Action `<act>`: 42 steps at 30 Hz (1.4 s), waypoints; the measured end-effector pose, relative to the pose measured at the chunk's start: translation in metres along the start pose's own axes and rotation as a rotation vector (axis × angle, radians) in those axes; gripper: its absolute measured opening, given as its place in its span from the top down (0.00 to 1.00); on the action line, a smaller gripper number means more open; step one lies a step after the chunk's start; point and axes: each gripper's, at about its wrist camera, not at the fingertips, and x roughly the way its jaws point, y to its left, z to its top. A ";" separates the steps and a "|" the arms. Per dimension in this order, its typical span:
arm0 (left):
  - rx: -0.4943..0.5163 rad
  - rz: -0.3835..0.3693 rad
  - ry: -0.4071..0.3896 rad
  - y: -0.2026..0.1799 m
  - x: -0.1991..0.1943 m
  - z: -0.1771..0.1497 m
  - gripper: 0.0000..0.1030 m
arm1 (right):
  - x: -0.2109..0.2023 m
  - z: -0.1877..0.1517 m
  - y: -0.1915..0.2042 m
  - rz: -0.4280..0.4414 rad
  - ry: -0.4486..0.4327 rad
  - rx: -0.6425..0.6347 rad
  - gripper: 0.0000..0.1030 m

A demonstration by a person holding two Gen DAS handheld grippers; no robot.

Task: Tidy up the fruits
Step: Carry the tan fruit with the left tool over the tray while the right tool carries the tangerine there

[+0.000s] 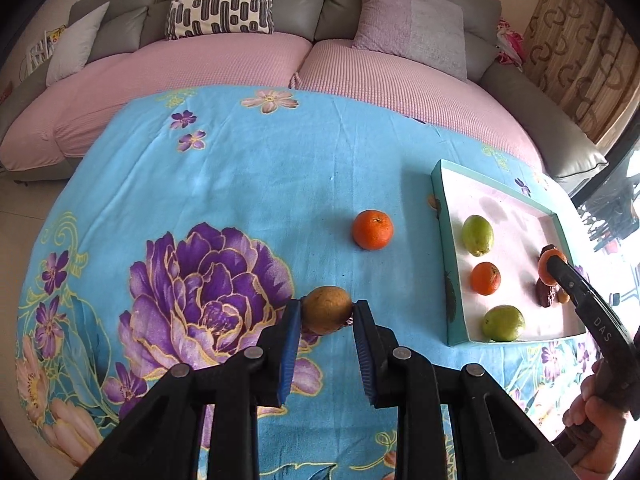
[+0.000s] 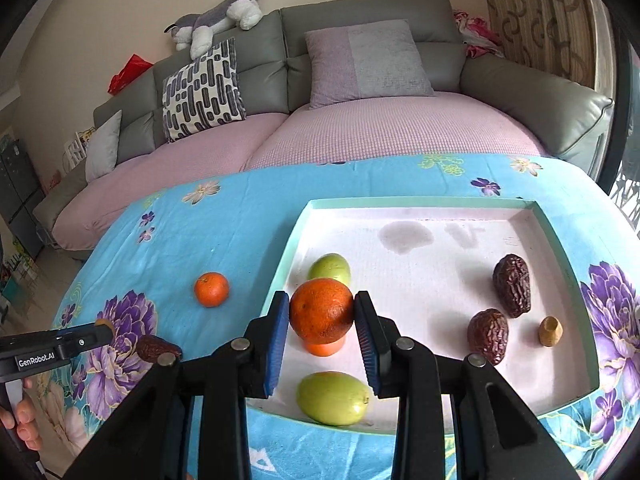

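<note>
Two grippers clenched: left gripper (image 1: 327, 314) grasps a brown fruit (image 1: 327, 309) at lower centre; right gripper (image 2: 321, 312) grasps an orange (image 2: 321, 310) above the tray (image 2: 280, 264).

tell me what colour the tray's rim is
Pale teal rim around a white inside; the right wrist view shows it best.

A wide stretch of the worktop (image 1: 248, 184) is left bare toward the sofa (image 1: 224, 68), and passage there is blocked only by a lone orange (image 1: 372, 229). The tray (image 2: 560, 240) is crowded along its near-left side by two green fruits (image 2: 330, 268) (image 2: 333, 398) and an orange (image 2: 324, 347), and on the right by two dark dates (image 2: 513, 285) (image 2: 488, 335) and a small tan piece (image 2: 550, 331). The tray's far half is left open. A date (image 2: 158, 348) is seen on the cloth at the left.
</note>
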 end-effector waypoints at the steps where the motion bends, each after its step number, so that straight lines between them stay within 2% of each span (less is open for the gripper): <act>1: 0.019 -0.004 0.002 -0.008 0.000 0.001 0.73 | -0.002 0.000 -0.010 -0.024 0.000 0.022 0.66; 12: 0.261 -0.078 -0.008 -0.114 0.005 0.014 0.73 | -0.025 -0.009 -0.099 -0.230 -0.007 0.215 0.66; 18: 0.337 -0.111 0.044 -0.151 0.026 0.020 0.73 | -0.036 -0.012 -0.123 -0.266 -0.018 0.277 0.66; 26: 0.320 -0.069 0.127 -0.151 0.062 0.010 0.73 | -0.022 -0.015 -0.121 -0.248 0.025 0.274 0.66; 33: 0.331 -0.060 0.159 -0.149 0.077 0.005 0.73 | -0.001 -0.025 -0.121 -0.258 0.108 0.267 0.66; 42: 0.336 -0.051 0.183 -0.148 0.085 0.002 0.73 | 0.004 -0.027 -0.120 -0.266 0.131 0.257 0.66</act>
